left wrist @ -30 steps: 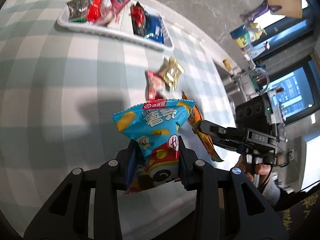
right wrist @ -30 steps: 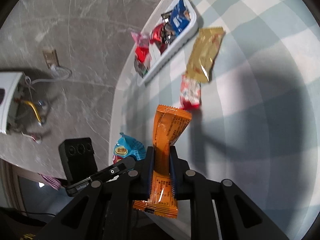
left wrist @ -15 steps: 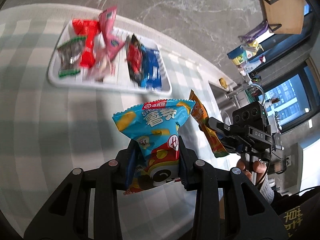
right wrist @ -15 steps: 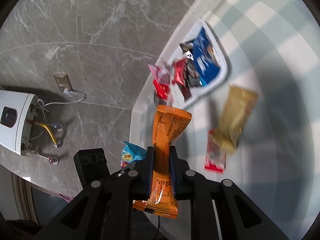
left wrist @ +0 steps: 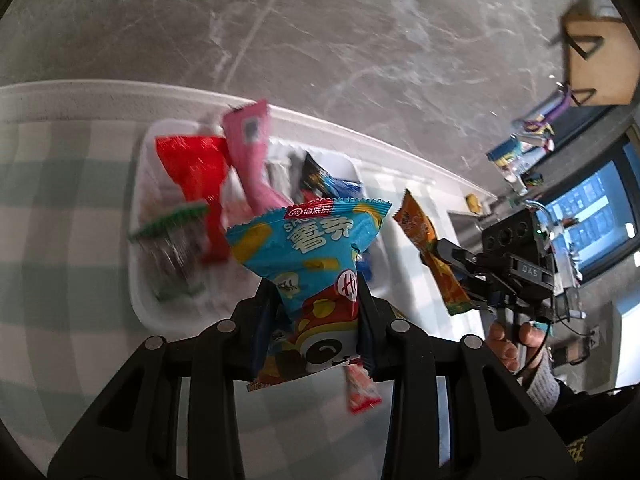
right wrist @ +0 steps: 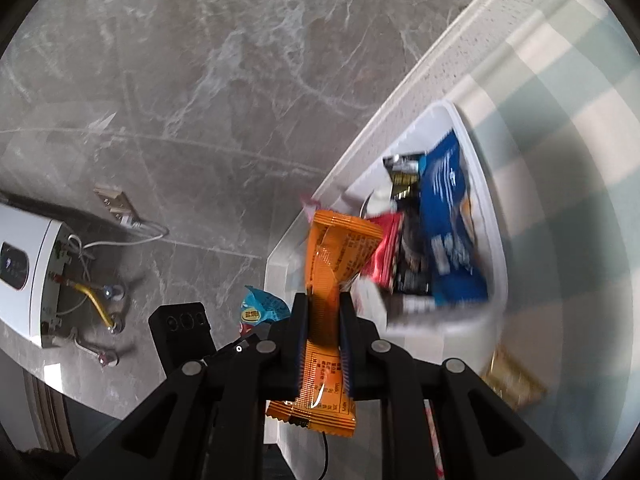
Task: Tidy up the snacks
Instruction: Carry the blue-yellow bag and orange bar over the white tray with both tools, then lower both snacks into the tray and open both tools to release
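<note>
My left gripper (left wrist: 316, 316) is shut on a blue chips bag (left wrist: 308, 248), held upright just in front of the white tray (left wrist: 138, 292). The tray holds several snacks, among them a red packet (left wrist: 196, 168) and a pink packet (left wrist: 250, 152). My right gripper (right wrist: 324, 332) is shut on an orange snack bar (right wrist: 332, 256), raised beside the tray's (right wrist: 494, 240) near corner, where a blue packet (right wrist: 448, 220) lies. In the left wrist view the right gripper (left wrist: 452, 260) shows at the right with the orange bar (left wrist: 432, 256), a hand (left wrist: 504, 340) under it.
A checked green and white cloth (left wrist: 48, 200) covers the table. A small red and white packet (left wrist: 362, 388) lies on it below my left gripper. A gold packet (right wrist: 512, 380) lies near the tray. Grey marble floor (right wrist: 200, 100) lies beyond the table edge.
Both grippers have moved toward the tray with their snacks still held. The tray now fills the middle of both views, and the loose packets have dropped to the lower edges.
</note>
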Motion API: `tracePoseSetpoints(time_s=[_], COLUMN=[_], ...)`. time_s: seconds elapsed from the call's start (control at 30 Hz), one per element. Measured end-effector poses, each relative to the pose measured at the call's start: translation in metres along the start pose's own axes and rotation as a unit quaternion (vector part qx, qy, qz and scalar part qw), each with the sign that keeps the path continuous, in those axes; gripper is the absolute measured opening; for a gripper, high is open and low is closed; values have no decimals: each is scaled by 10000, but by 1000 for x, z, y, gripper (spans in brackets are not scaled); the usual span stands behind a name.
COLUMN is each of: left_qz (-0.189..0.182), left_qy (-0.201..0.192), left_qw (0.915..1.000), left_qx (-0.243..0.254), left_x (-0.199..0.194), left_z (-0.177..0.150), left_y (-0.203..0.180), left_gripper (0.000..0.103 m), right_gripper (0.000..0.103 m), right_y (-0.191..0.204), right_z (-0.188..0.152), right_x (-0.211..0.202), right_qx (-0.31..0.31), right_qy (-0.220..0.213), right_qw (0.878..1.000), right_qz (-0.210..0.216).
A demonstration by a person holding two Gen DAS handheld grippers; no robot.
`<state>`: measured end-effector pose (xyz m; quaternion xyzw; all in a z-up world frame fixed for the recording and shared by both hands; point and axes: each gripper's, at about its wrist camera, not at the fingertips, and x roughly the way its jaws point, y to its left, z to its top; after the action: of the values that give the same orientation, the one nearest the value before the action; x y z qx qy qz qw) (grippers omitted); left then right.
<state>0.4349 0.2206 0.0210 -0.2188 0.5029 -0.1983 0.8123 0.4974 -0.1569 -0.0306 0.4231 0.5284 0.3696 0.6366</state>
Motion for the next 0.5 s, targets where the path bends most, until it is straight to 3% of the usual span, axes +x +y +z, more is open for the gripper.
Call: tracePoseSetpoints(time_s=[0.23, 0.5], left_qz=[280, 470], left_qy=[64, 355], left_qw=[9996, 9980], left_qx=[-32, 230], left_x=[27, 67], left_z=[34, 54], left_y=[27, 33], left_gripper=[33, 33], right_gripper=[16, 16], right_y=[-12, -25], right_z=[29, 34], right_x=[25, 46], right_qx=[-11, -10], right_qy=[53, 201], right_qw=[9999, 9994], right_qz=[-151, -298])
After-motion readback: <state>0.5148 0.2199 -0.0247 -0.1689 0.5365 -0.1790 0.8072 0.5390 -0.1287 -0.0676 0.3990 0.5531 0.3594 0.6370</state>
